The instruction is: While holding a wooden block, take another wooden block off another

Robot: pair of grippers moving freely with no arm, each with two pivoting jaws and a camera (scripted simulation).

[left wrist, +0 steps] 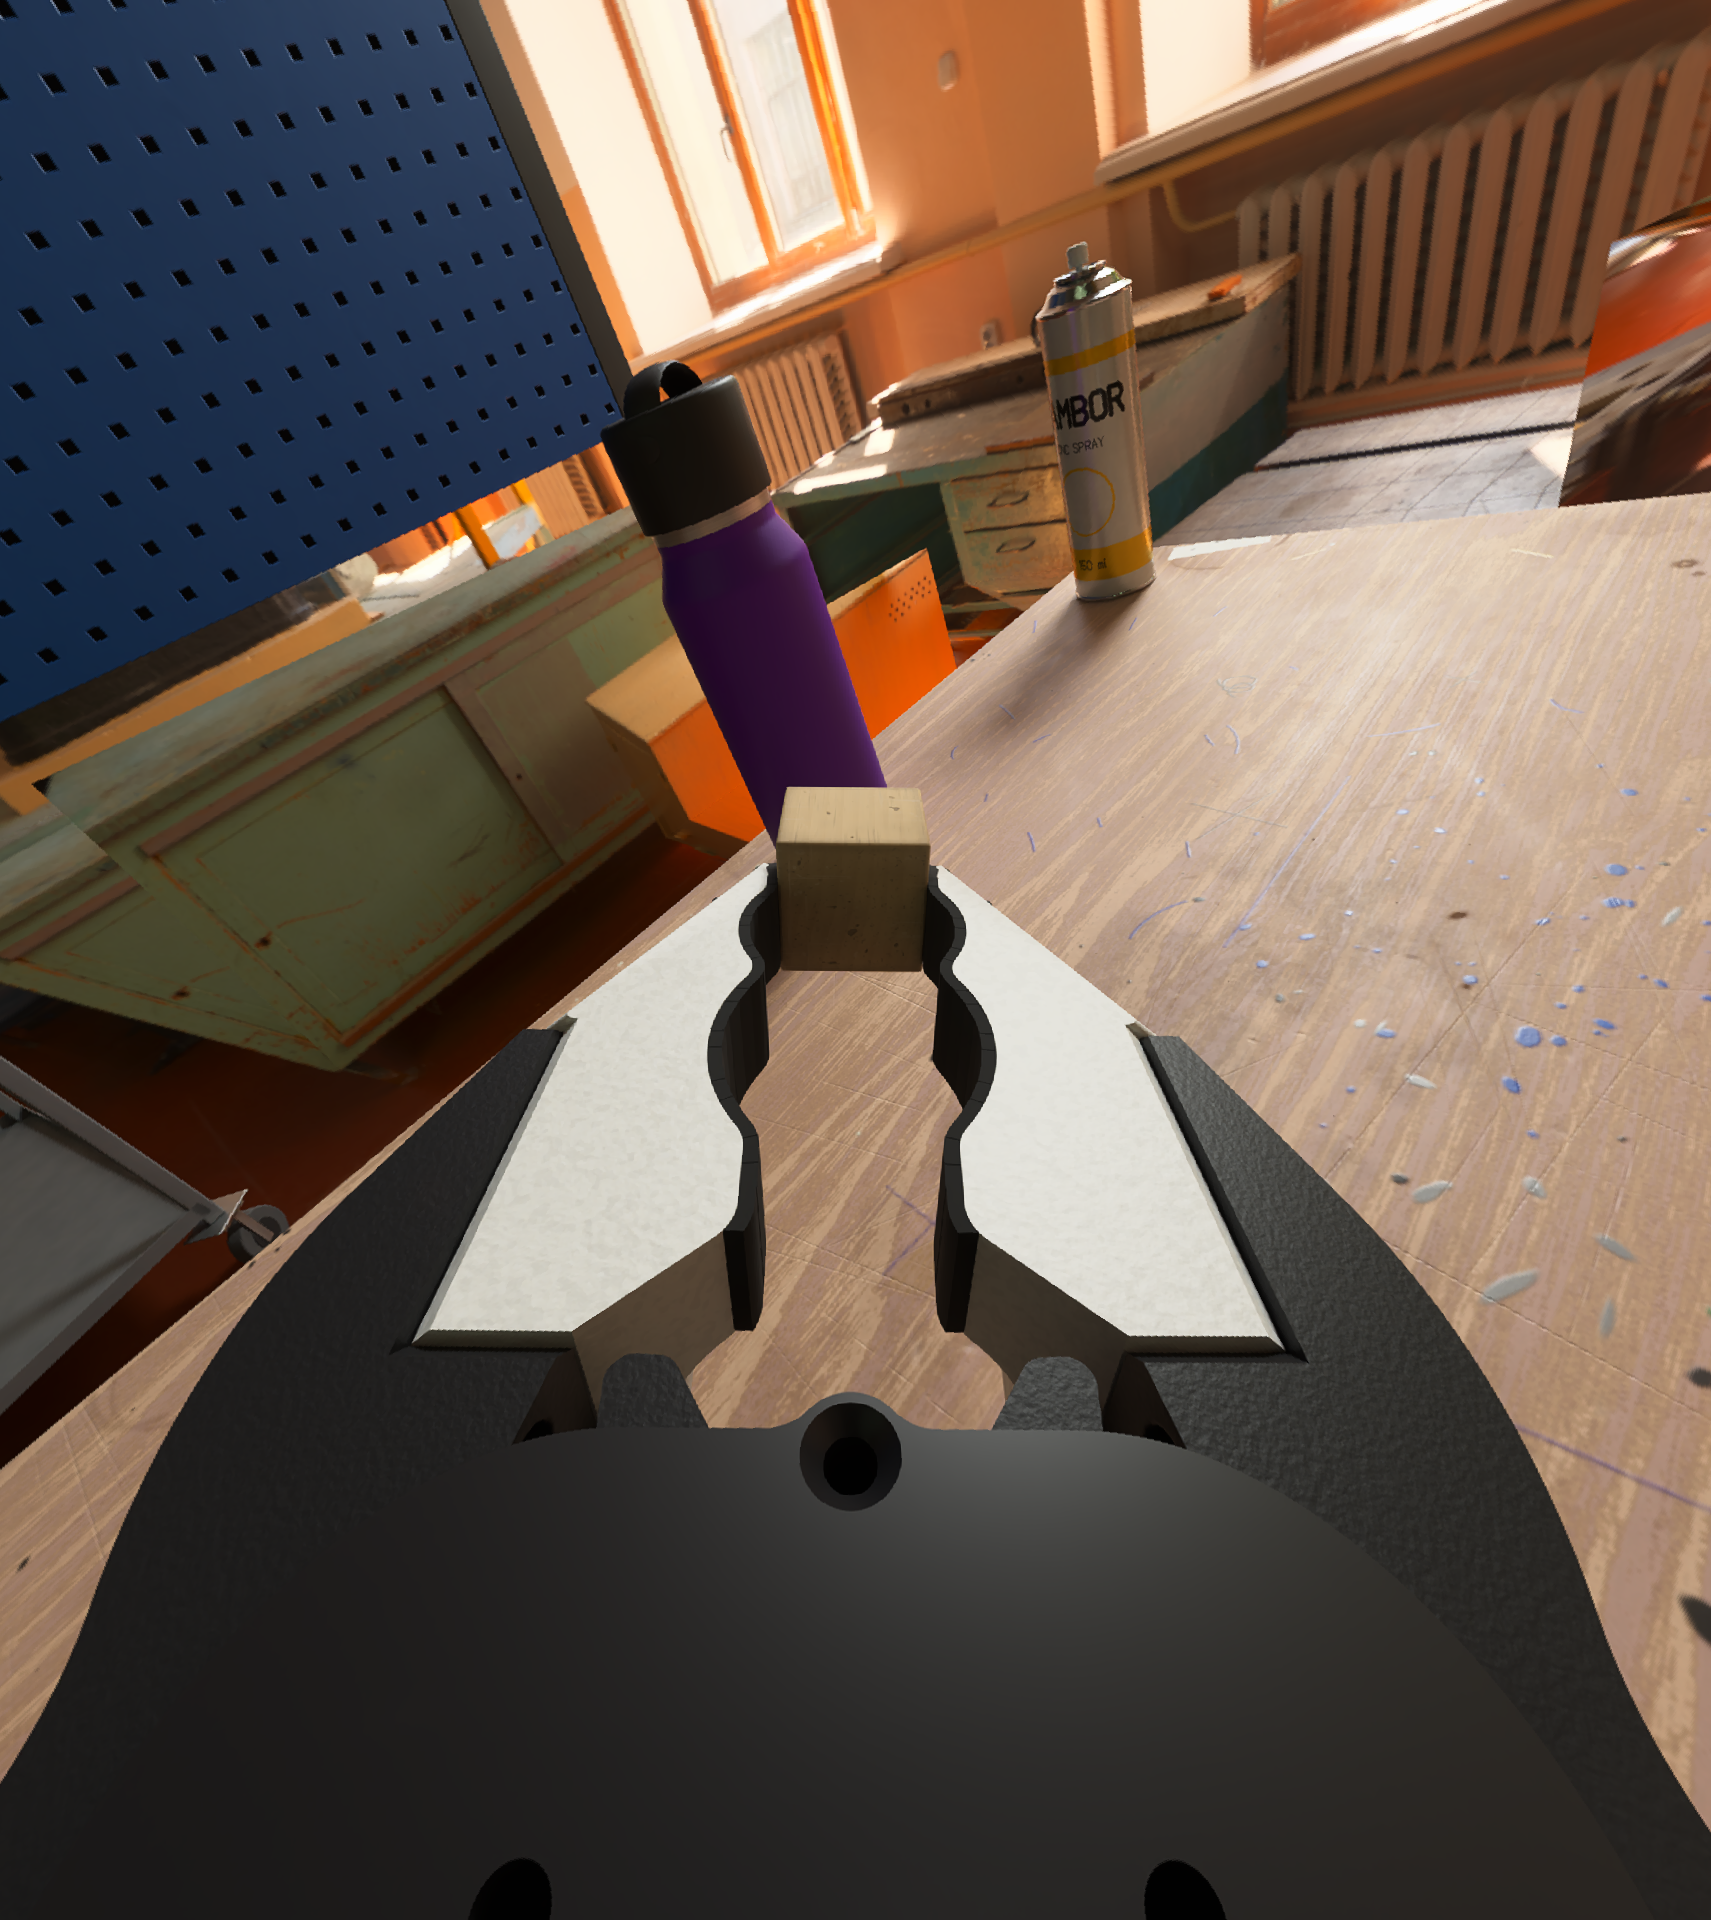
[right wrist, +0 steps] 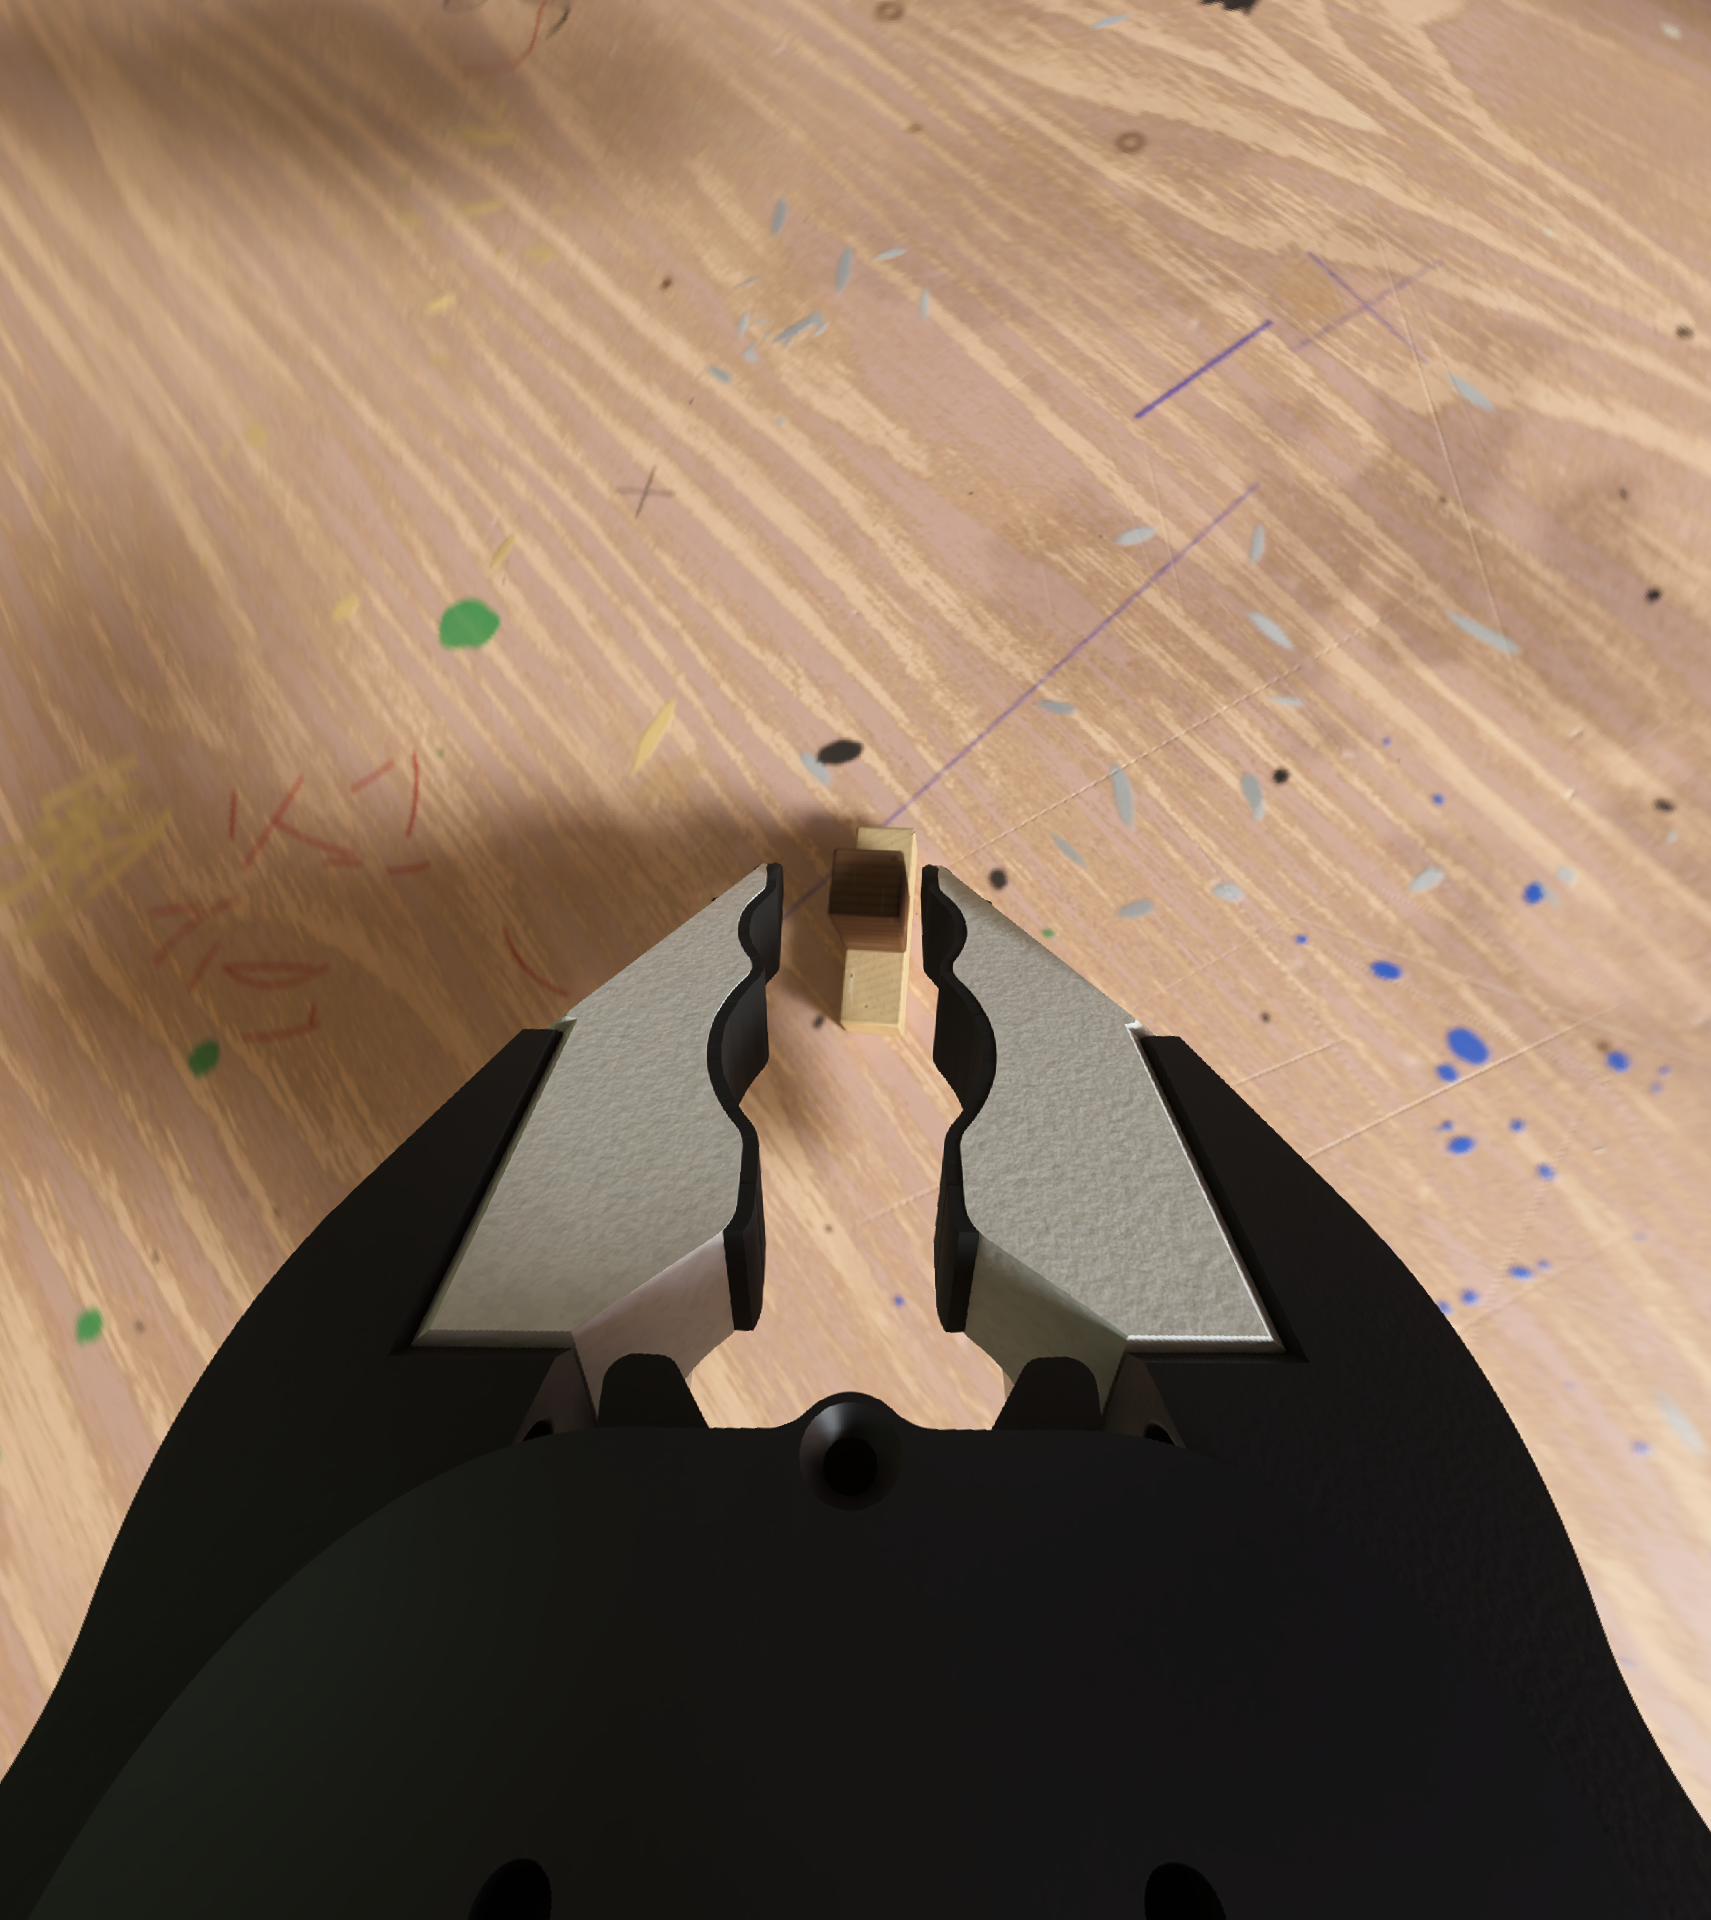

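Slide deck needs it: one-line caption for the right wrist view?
Right gripper open above a small dark wooden block stacked on a long pale wooden block on the paint-flecked wooden table.

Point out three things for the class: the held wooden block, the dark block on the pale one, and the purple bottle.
held wooden block (left wrist: 852, 904), left wrist view, front face.
dark block (right wrist: 866, 894), right wrist view, top face.
purple bottle (left wrist: 768, 644), left wrist view, purple body.

The left gripper (left wrist: 851, 914) is level above the bench, its fingertips clamped (a load between them). The right gripper (right wrist: 851, 904) points steeply down, jaws parted.
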